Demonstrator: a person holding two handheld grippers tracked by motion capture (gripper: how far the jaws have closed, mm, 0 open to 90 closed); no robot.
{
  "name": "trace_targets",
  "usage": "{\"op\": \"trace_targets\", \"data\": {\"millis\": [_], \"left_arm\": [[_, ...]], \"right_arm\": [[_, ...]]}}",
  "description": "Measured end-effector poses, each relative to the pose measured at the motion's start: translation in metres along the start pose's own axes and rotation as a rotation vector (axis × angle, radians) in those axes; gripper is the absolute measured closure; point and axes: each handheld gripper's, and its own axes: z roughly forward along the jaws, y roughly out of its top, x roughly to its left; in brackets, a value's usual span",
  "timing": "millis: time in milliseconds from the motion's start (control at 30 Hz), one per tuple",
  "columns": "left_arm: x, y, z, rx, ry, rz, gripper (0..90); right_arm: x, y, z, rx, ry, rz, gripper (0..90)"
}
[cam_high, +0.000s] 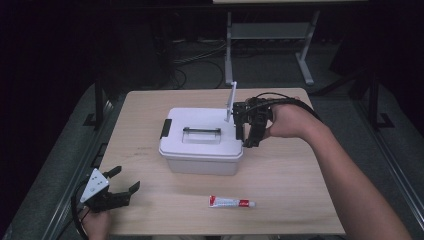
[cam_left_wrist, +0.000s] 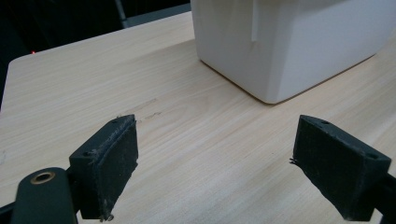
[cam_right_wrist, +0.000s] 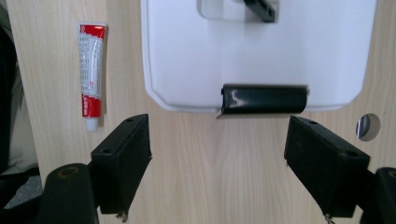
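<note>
A white lidded box (cam_high: 202, 141) stands in the middle of the table, with a handle (cam_high: 201, 131) on top and a black latch (cam_high: 165, 128) at its left end. My right gripper (cam_high: 246, 134) is open at the box's right end. In the right gripper view its jaws point down at the lid (cam_right_wrist: 299, 51) and stand on either side of the black right latch (cam_right_wrist: 264, 99), just short of it. My left gripper (cam_high: 126, 179) rests open near the table's front left corner, with nothing between its fingers (cam_left_wrist: 112, 163); the box's corner (cam_left_wrist: 280, 51) lies ahead of it.
A red-and-white toothpaste tube (cam_high: 231, 202) lies near the front edge, also visible as the tube (cam_right_wrist: 91, 74) beside the box. A round hole (cam_right_wrist: 368, 127) is in the tabletop by the right jaw. Behind the table (cam_high: 145, 115) stands a metal desk frame (cam_high: 270, 35) on dark floor.
</note>
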Motion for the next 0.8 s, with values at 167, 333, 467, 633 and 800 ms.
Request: {"op": "trace_targets", "data": {"millis": [167, 333, 467, 633, 800], "left_arm": [[0.001, 0.0, -0.001, 0.001, 0.003, -0.003, 13.5], [0.001, 0.0, -0.001, -0.002, 0.001, -0.006, 13.5], [0.001, 0.0, -0.001, -0.003, 0.001, -0.008, 13.5], [0.001, -0.001, -0.001, -0.007, -0.002, -0.009, 13.5], [0.001, 0.0, 0.0, -0.007, -0.005, -0.006, 13.5]], "right_arm": [[-0.004, 0.015, 0.0, -0.001, 0.005, -0.009, 22.3], [-0.007, 0.028, 0.003, 0.005, 0.01, -0.024, 22.3], [-0.007, 0.041, 0.004, 0.009, 0.013, -0.038, 22.3], [-0.009, 0.054, 0.005, 0.009, 0.017, -0.045, 22.3], [-0.009, 0.068, 0.008, -0.001, 0.01, -0.064, 22.9]]}}
